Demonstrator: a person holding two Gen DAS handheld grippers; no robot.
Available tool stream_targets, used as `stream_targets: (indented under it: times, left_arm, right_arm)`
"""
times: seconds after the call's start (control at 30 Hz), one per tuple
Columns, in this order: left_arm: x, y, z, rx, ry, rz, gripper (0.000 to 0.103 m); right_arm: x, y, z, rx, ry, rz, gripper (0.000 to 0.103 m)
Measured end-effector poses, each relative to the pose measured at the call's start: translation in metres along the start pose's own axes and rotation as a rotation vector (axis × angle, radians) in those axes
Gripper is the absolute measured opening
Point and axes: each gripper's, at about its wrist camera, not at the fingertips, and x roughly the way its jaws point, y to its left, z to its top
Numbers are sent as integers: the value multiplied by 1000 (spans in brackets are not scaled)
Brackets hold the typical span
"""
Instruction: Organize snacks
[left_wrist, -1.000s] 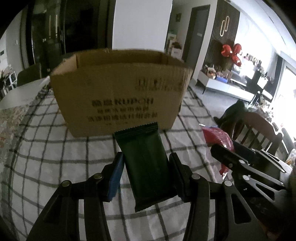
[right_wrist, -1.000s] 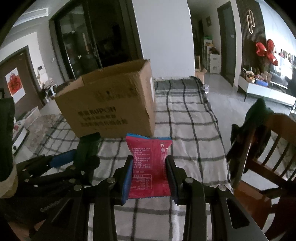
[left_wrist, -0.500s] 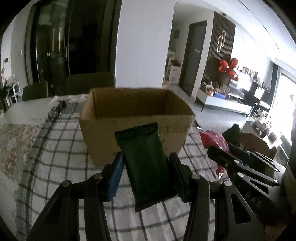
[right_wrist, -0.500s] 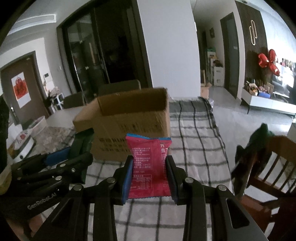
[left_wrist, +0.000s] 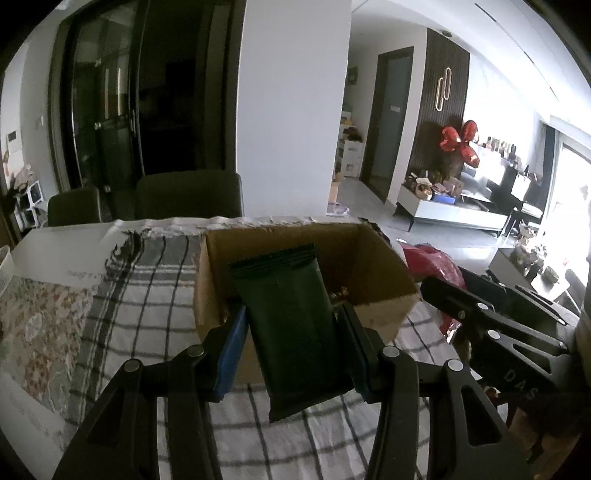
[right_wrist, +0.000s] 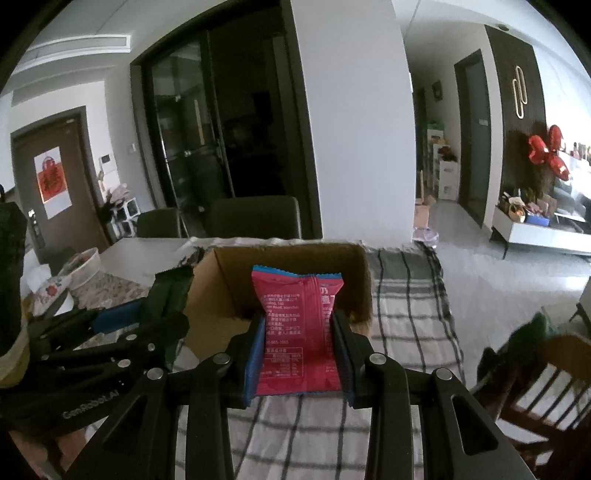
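An open cardboard box (left_wrist: 373, 258) stands on the checked tablecloth; it also shows in the right wrist view (right_wrist: 229, 280). My left gripper (left_wrist: 291, 328) is shut on a dark green snack packet (left_wrist: 291, 325), held above the box's near rim. My right gripper (right_wrist: 299, 332) is shut on a red snack packet (right_wrist: 299, 332), held above the near rim too. The left gripper and green packet (right_wrist: 166, 295) show at left in the right wrist view. The right gripper (left_wrist: 491, 325) and red packet (left_wrist: 432, 262) show at right in the left wrist view.
The checked tablecloth (right_wrist: 410, 306) covers the table. Dark chairs (left_wrist: 188, 199) stand behind the far table edge. A wooden chair (right_wrist: 546, 376) with a dark garment is at right. A bowl (right_wrist: 83, 266) and floral cloth (left_wrist: 40, 317) lie at left.
Both grippers have risen and moved toward the box with their packets. The box's inside now shows from above.
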Motion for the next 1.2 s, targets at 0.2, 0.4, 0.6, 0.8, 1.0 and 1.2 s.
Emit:
stream_targets:
  times: [0.2,0.4,0.6,0.8,1.0,1.2]
  left_arm:
    - [22,11,22,15,6,13,49]
    - [55,20,40,19,50,-12,49]
    - [83,24,48,18,87,-32,51]
    - [82,25,49,27,66,30,67]
    - [59,25,38,40,12,95,71]
    - [17,17,19,59,-56,136,77]
  right_arm:
    - [24,2,19,-21,12,8,35]
    - [54,0,38,-27,38,8,35]
    - [80,-5,44,-18,74,-1,36]
    - [91,-10,40,-9,95,-33,48]
    - [76,-11,35,3,85,-66,53]
    - [42,-6,22,10,50,-92,57]
